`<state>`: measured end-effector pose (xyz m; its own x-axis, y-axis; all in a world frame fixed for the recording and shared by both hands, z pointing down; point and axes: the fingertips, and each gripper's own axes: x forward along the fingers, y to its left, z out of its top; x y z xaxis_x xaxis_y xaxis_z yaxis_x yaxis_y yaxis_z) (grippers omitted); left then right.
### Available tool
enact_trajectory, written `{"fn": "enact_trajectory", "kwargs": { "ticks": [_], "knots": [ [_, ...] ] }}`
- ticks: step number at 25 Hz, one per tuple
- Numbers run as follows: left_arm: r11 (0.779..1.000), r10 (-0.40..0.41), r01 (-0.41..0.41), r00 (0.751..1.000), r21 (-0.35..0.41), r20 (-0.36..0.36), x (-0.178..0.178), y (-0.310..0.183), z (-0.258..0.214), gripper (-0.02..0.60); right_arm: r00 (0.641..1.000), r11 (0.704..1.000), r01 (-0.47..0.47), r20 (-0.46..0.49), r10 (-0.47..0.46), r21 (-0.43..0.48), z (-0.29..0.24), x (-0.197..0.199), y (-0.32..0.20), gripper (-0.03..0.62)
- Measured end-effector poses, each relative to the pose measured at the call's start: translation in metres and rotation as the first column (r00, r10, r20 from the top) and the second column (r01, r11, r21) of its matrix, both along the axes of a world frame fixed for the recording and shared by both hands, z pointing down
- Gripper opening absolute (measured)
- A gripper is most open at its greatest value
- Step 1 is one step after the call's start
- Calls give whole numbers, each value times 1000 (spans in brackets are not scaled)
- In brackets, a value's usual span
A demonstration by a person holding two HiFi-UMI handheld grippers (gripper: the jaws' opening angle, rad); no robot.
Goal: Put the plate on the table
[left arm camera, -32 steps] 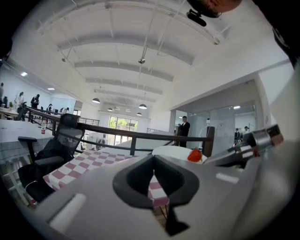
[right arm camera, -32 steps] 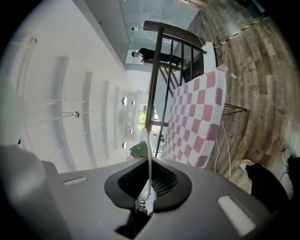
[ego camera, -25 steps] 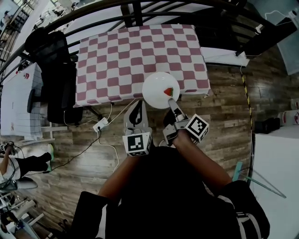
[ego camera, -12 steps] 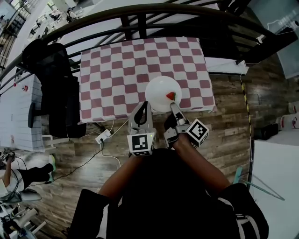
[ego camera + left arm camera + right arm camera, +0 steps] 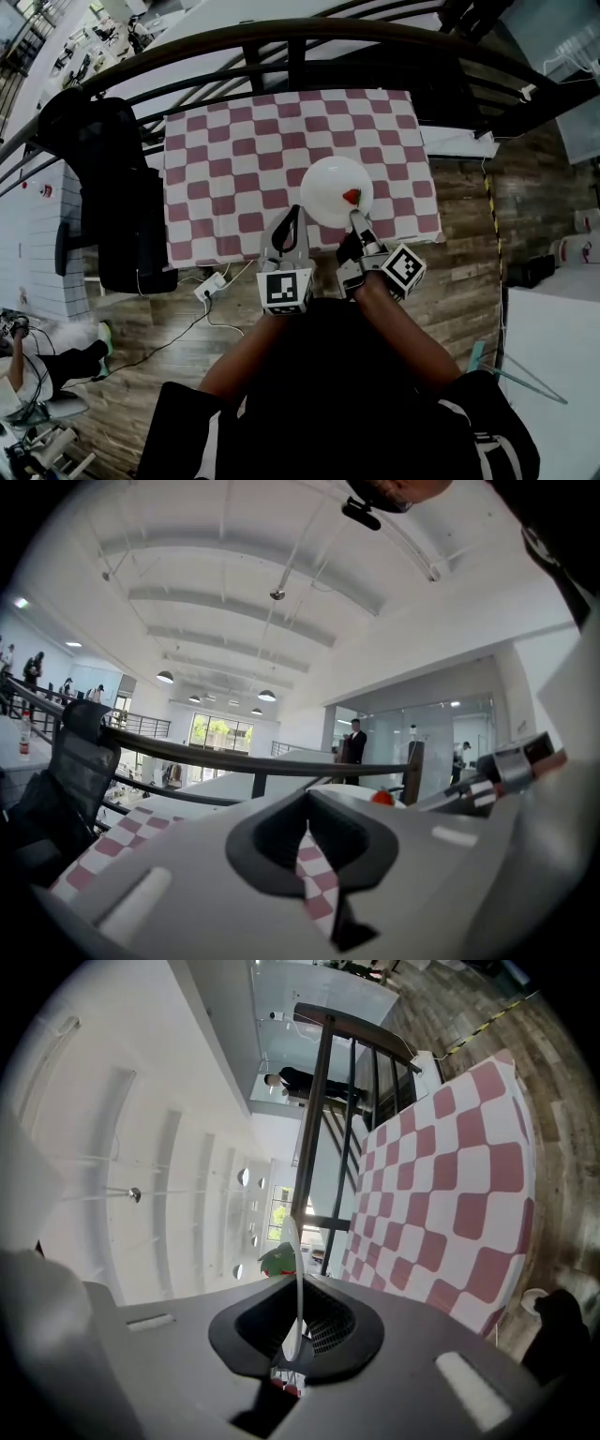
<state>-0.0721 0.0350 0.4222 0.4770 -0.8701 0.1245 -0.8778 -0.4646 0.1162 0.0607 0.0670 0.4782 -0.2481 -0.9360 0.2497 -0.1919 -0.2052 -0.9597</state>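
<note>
A white plate [image 5: 330, 187] with a red strawberry-like piece [image 5: 352, 197] on it hangs over the near right part of the table's red-and-white checked cloth [image 5: 234, 178]. My right gripper [image 5: 355, 217] is shut on the plate's near rim. In the right gripper view the plate [image 5: 296, 1269] stands edge-on between the jaws, with the red and green piece [image 5: 277, 1260] beside it. My left gripper [image 5: 293, 214] is shut on nothing, just left of the plate, above the table's near edge. The left gripper view shows the plate [image 5: 352, 795] past its jaws.
A black railing [image 5: 281, 37] curves behind the table. A black chair with dark cloth over it [image 5: 112, 187] stands at the table's left. A power strip and cables [image 5: 214, 286] lie on the wooden floor below the near edge. A white ledge [image 5: 459, 142] adjoins the table's right side.
Both grippers and the plate have moved forward. The plate overhung the table's near edge before and now lies further in over the cloth. The right gripper's hold is unchanged.
</note>
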Motion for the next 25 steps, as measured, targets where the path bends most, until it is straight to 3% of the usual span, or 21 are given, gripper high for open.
{"fn": "enact_trajectory", "kwargs": {
  "ticks": [3,13,20,25],
  "knots": [
    [1000,18,-18,1000,-13,-13,-3,-13,3,9,1000,1000,-10,-4,10,-20,6,-6,-12,6],
    [1000,5,-5,999,-6,-33,-36,-58,4,8,999,998,-22,-28,24,61,-1,-30,-61,6],
    [999,-26,25,999,-35,-31,-44,-73,14,8,998,1000,27,-57,-27,0,16,-34,-75,6],
    [997,-36,34,999,-62,-22,-35,-95,21,8,999,999,40,-12,-40,-34,32,-25,-105,6]
  ]
}}
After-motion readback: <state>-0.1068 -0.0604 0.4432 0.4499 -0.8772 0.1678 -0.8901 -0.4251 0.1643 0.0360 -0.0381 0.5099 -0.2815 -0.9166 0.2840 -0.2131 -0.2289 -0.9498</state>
